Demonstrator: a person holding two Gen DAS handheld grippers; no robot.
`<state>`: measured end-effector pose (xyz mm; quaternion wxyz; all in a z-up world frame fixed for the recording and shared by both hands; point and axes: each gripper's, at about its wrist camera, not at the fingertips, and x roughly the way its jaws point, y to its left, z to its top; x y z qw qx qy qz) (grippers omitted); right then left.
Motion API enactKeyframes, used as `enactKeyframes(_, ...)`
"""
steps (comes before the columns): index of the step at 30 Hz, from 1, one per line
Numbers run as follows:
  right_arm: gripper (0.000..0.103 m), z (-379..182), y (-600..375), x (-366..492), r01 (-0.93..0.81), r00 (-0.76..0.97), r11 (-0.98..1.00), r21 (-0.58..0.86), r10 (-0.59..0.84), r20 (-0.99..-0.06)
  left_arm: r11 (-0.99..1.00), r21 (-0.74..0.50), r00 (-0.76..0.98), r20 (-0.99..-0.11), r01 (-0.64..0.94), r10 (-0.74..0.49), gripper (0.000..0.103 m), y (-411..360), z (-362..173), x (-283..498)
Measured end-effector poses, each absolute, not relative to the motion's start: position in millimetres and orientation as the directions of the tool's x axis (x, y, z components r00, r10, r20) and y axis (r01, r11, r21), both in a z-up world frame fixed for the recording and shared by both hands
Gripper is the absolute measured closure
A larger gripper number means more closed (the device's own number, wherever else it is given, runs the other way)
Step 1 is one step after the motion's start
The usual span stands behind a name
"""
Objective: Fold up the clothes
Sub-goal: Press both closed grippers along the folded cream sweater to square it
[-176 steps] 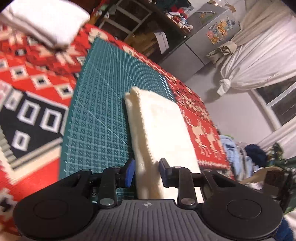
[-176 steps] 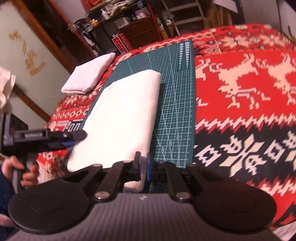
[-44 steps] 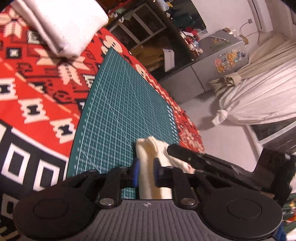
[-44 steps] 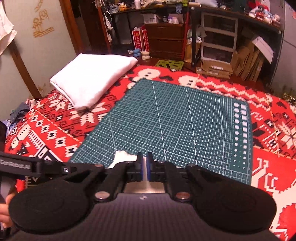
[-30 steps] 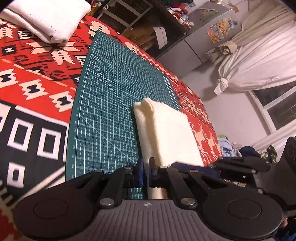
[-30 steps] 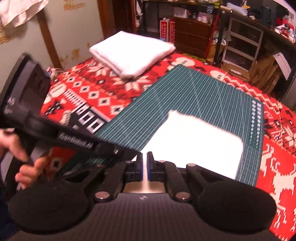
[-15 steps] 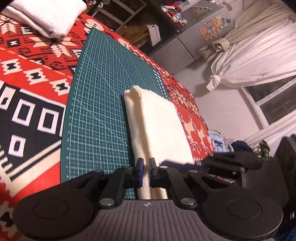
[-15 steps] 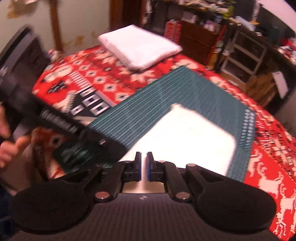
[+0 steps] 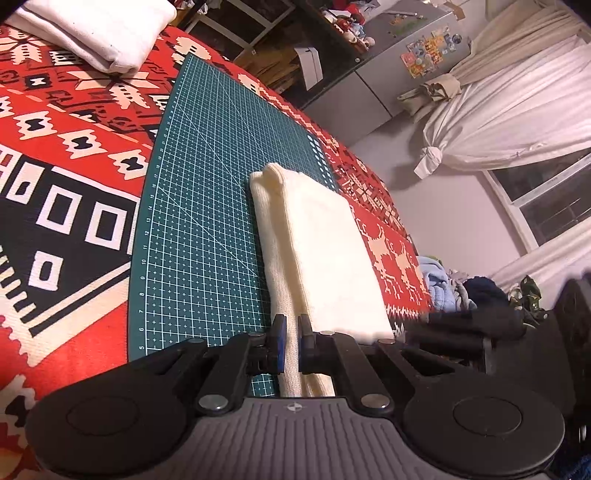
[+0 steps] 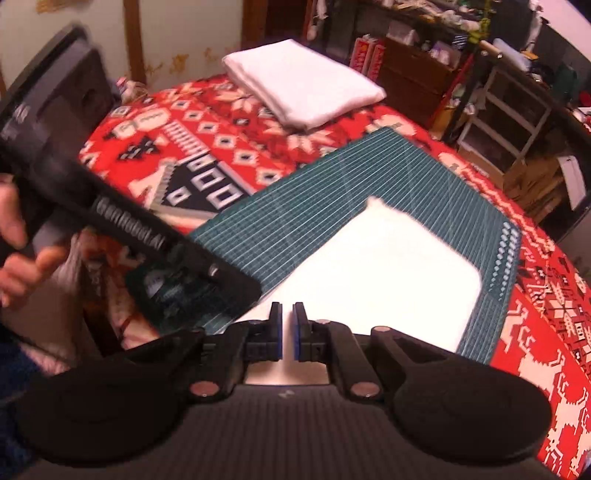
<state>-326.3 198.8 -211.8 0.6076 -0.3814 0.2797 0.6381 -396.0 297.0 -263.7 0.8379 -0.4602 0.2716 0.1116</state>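
2 tools meet the folded cream knit cloth [image 9: 317,251] at its near short edge, long axis running away: left tool [image 9: 291,341] pinches its left fold, right tool [image 10: 287,331] nearly closed, grip unclear

White curtains [image 9: 517,85], one knotted, hang by a dark window [image 9: 554,206] on the right, with a grey cabinet [image 9: 399,51] covered in stickers just beside them. Across the room, cluttered dark wooden shelves [image 10: 413,62] and a white rack [image 10: 506,110] line the wall. Warm lamplight falls on a cream wall [image 10: 177,33].
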Motion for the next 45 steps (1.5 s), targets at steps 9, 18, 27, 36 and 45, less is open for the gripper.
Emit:
enactKeyframes(9,0.098,-204.8,174.4,-332.6,-0.989,-0.031,-0.138,-0.056,0.561,-0.827,0.558,-0.703,0.834,-0.551,-0.441,-0.036,0.099,295.8,-256.2,-398.4)
enactKeyframes(18,0.097,-214.9,162.2,-309.4,-0.998,-0.056,-0.053,0.030,0.574,-0.817,0.628,-0.674,0.846,-0.531,-0.389,-0.045,0.099,281.7,-233.6,-376.8)
enactKeyframes(27,0.096,-203.1,149.8,-268.0,-0.987,0.078,0.157,0.036,0.658,-0.749,0.749,-0.519,0.795,-0.606,-0.413,0.018,0.099,273.2,-226.0,-306.3)
enactKeyframes(36,0.096,-224.6,123.8,-255.2,-0.965,0.087,0.241,0.102,0.666,-0.741,0.719,-0.513,0.755,-0.655,-0.470,0.026,0.100,266.5,-243.8,-320.8)
enactKeyframes(45,0.096,-220.6,101.0,-260.8,-0.957,0.038,0.240,0.164,0.662,-0.749,0.765,-0.433,0.728,-0.682,-0.476,0.067,0.100,241.8,-229.3,-328.3)
